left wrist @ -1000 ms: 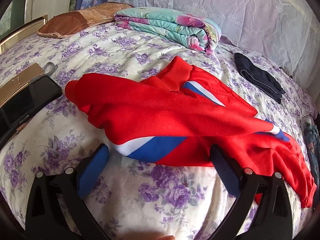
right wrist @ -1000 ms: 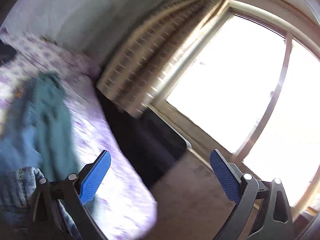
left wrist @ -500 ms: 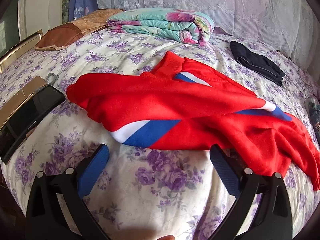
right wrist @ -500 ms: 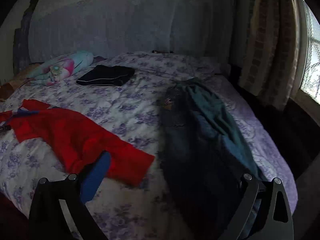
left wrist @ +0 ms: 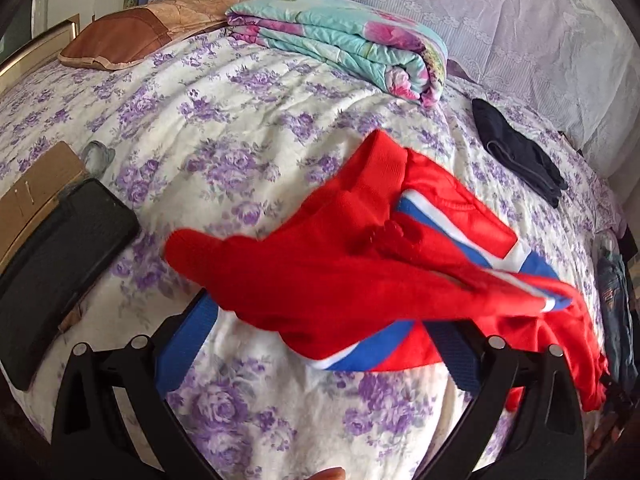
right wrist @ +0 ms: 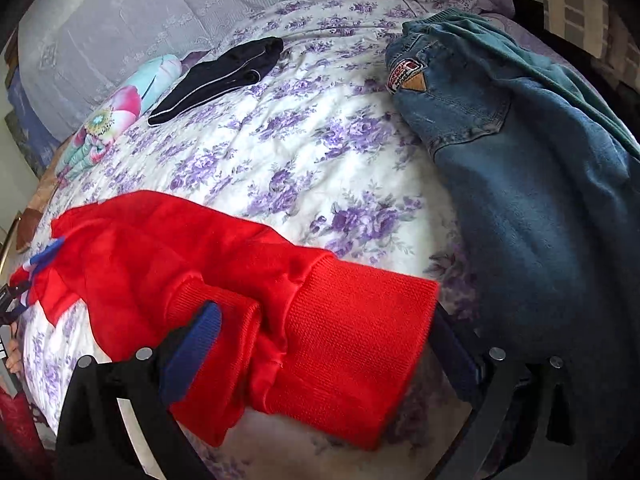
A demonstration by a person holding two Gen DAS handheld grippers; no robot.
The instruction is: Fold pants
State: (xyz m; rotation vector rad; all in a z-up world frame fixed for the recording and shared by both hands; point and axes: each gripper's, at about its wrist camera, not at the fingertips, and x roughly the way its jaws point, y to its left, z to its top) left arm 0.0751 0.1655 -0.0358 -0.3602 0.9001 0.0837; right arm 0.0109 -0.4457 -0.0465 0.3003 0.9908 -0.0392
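Red pants (left wrist: 340, 272) with blue and white stripes lie crumpled across the floral bed. My left gripper (left wrist: 320, 340) is open, its blue pads on either side of the pants' near edge, partly under the cloth. My right gripper (right wrist: 324, 344) is open around the red ribbed leg cuffs (right wrist: 352, 352) at the other end of the pants (right wrist: 160, 256). The cloth hides part of each pad.
Blue jeans (right wrist: 520, 152) lie to the right of the red pants. A dark folded garment (left wrist: 516, 152) and a folded floral blanket (left wrist: 344, 40) lie farther back. A brown pillow (left wrist: 132, 28) is at the back left. A black case (left wrist: 52, 276) and cardboard (left wrist: 36, 188) lie at the left edge.
My left gripper moved forward to the pants' edge. My right gripper swung from the window across the bed and now straddles the red cuffs.
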